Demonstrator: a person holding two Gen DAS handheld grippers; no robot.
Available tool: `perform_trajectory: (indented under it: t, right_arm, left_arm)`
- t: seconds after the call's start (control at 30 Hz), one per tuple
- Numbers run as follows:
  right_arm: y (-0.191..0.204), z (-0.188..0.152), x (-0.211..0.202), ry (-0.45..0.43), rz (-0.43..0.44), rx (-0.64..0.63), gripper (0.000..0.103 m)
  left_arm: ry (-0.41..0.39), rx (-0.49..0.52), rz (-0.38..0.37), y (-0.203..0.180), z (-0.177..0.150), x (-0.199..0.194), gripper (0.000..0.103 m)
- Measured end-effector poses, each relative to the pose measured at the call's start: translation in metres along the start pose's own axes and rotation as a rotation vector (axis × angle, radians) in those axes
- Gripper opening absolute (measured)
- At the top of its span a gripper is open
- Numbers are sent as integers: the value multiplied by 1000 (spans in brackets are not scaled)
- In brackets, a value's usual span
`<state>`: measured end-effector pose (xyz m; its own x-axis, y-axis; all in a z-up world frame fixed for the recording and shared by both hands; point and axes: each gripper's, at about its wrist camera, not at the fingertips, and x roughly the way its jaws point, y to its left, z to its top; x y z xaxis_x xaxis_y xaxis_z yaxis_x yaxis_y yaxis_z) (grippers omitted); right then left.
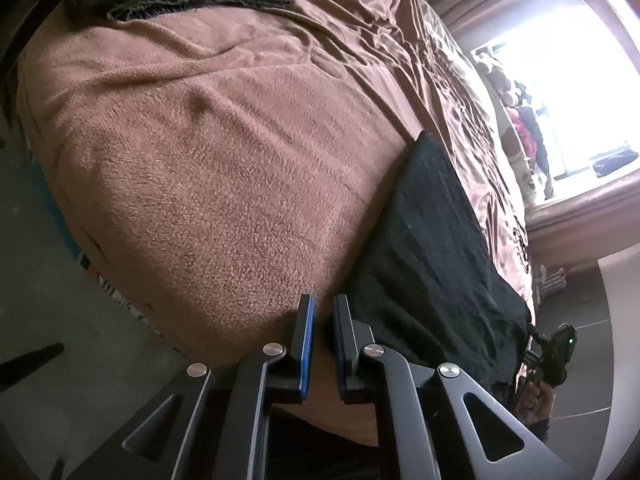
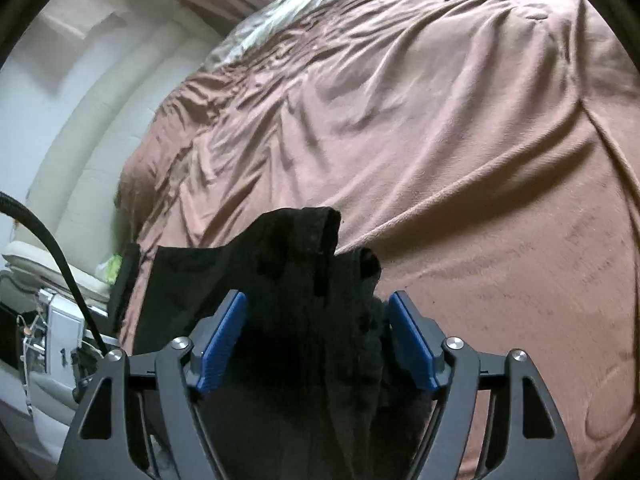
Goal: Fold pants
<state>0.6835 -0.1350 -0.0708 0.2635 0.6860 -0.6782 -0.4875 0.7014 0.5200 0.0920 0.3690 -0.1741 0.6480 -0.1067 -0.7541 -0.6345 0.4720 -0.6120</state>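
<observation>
The left claw (image 1: 322, 312) at the frame's bottom stands nearly closed, with only brown blanket (image 1: 224, 168) showing in the slit. The black pants (image 1: 432, 256) lie on the bed at lower right. In the right wrist view, the right claw (image 2: 318, 312) gapes wide, pants bunched loosely between its blue pads (image 2: 224, 344).
</observation>
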Motion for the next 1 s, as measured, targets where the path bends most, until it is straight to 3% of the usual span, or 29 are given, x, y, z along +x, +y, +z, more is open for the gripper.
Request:
perform_trajectory:
  t: [0.07, 0.1, 0.13, 0.27, 0.5, 0.7, 1.0]
  right_arm:
    - [-2, 7, 7, 12, -20, 3, 67]
    - [-1, 9, 6, 7, -21, 1, 58]
    - [1, 10, 3, 6, -16, 0, 38]
    - [12, 10, -17, -52, -28, -62, 16]
    - [33, -9, -44, -146, -107, -113, 10]
    - [22, -18, -34, -140, -230, -61, 9]
    - [22, -19, -37, -149, -273, -5, 8]
  left_arm:
    - [0, 1, 5, -1, 1, 1, 9]
    - [0, 1, 6, -2, 1, 2, 9]
    - [0, 3, 7, -2, 1, 2, 9]
    - [0, 12, 10, -4, 1, 5, 9]
    - [-2, 24, 9, -8, 1, 6, 9]
    - [-7, 51, 18, -15, 2, 5, 9]
    - [-9, 91, 29, -23, 3, 3, 9]
